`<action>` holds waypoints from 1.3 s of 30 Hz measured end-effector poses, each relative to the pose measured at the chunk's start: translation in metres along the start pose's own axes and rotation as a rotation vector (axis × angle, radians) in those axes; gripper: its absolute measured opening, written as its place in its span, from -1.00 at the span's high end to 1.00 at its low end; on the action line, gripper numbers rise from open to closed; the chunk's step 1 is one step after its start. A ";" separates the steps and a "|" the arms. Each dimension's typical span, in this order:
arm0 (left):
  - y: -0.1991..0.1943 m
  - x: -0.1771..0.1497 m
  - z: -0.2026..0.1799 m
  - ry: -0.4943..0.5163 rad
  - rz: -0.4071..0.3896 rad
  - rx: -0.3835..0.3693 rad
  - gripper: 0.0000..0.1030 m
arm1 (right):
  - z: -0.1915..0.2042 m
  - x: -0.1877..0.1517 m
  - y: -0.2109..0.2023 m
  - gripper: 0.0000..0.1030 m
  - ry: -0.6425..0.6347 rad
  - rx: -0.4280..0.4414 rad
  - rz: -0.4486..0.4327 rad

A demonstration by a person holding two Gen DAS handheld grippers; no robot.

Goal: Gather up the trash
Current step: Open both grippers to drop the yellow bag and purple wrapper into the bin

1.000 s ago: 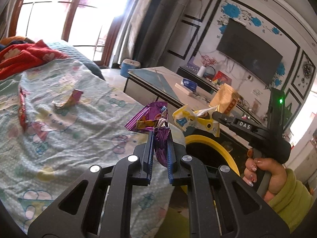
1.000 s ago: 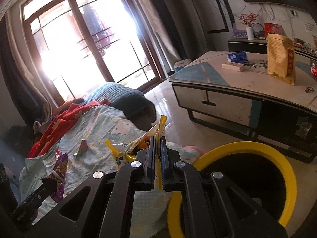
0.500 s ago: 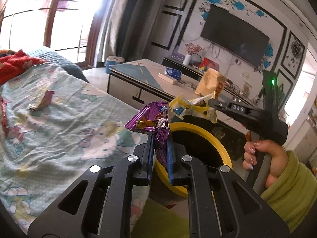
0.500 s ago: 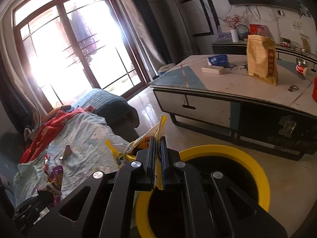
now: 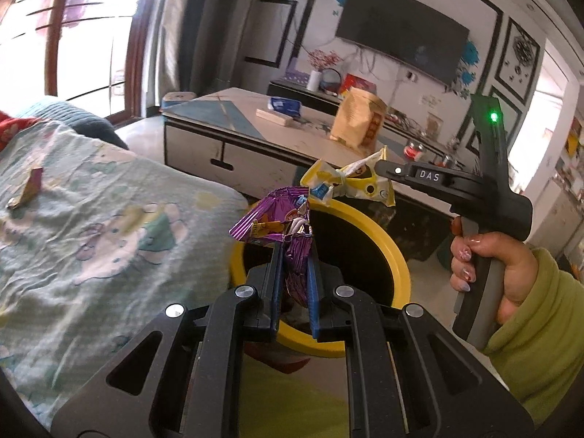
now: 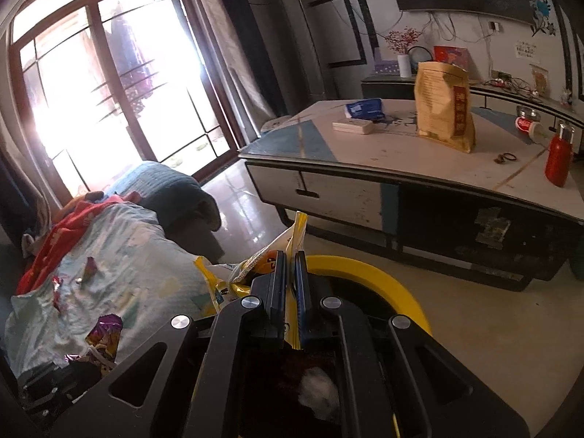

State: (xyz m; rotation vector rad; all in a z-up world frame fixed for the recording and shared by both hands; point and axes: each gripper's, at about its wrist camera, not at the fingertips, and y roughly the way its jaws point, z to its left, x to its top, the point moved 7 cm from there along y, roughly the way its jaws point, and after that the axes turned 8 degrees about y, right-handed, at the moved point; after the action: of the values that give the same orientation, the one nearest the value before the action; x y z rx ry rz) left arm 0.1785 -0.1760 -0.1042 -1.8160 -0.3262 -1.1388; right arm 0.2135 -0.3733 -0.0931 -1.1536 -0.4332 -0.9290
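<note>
My left gripper (image 5: 295, 255) is shut on a crumpled purple wrapper (image 5: 270, 219) and holds it over the near rim of a yellow-rimmed black bin (image 5: 398, 255). My right gripper (image 6: 291, 259) is shut on a yellow snack wrapper (image 6: 295, 233), also above the bin (image 6: 401, 292). In the left wrist view the right gripper (image 5: 379, 171) holds the yellow wrapper (image 5: 350, 182) over the bin's far rim. In the right wrist view the purple wrapper (image 6: 106, 339) shows at the lower left. More wrappers (image 5: 27, 189) lie on the bed.
A bed with a pale patterned sheet (image 5: 91, 226) is on the left, with small wrappers (image 6: 87, 270) on it. A low coffee table (image 6: 419, 168) stands behind the bin with a tan bag (image 6: 443, 109), a red bottle (image 6: 558, 160) and small boxes.
Both grippers have moved from the bed's edge toward the bin, carrying their wrappers. The bin now lies directly below both. Both stay shut.
</note>
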 end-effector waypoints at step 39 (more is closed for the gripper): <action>0.021 0.008 0.008 -0.041 0.021 0.080 -0.79 | 0.002 -0.020 -0.007 -0.21 -0.007 0.065 0.044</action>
State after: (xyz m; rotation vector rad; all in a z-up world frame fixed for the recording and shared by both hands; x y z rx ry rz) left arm 0.2002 -0.1825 -0.1107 -1.7704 -0.3709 -1.0604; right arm 0.1967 -0.3644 -0.1026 -1.1035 -0.4392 -0.8669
